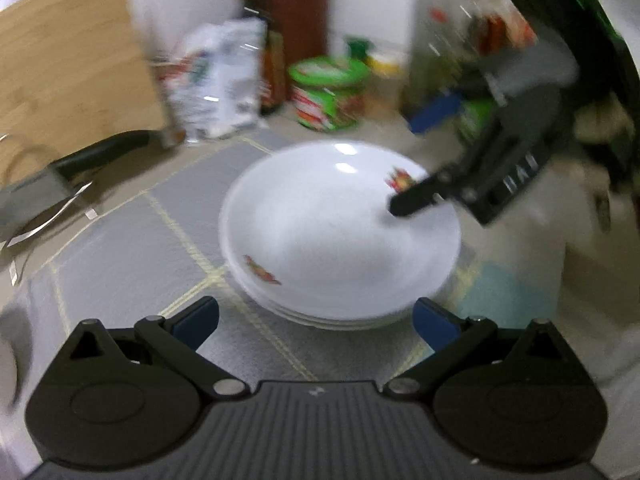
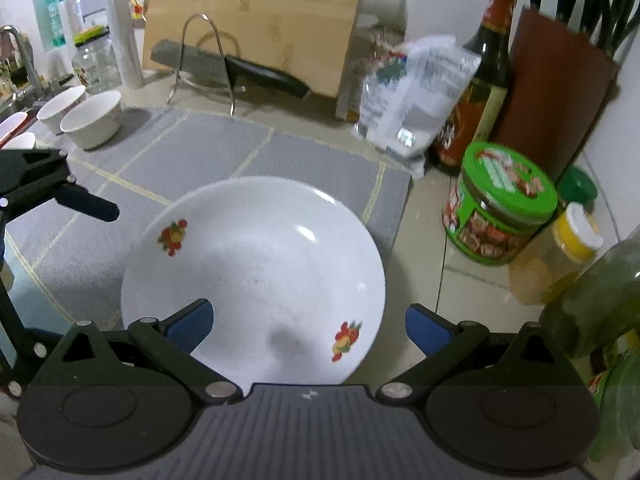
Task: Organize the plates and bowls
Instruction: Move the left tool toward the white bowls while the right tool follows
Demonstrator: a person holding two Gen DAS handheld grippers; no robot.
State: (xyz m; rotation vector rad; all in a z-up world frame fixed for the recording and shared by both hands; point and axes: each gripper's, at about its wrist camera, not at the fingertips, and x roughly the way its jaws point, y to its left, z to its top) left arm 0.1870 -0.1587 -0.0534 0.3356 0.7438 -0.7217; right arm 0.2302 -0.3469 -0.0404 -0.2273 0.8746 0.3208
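Note:
A stack of white plates (image 1: 340, 236) with small fruit prints lies on a grey mat (image 1: 120, 264). My left gripper (image 1: 318, 322) is open, its blue pads just short of the stack's near rim. In the right wrist view the top plate (image 2: 256, 272) fills the middle, and my right gripper (image 2: 308, 326) hangs open over its near edge, holding nothing. One finger (image 1: 412, 200) of the right gripper reaches over the plate's far right side. A finger (image 2: 88, 205) of the left gripper shows at the left. Two white bowls (image 2: 92, 120) stand at the mat's far left corner.
Behind the mat lean a wooden cutting board (image 2: 256, 20), a wire rack (image 2: 204, 60) and a black-handled knife (image 2: 256, 76). To the right stand a plastic bag (image 2: 412, 96), a dark sauce bottle (image 2: 484, 80), a green-lidded jar (image 2: 500, 208), a yellow-lidded jar (image 2: 576, 236) and a knife block (image 2: 560, 92).

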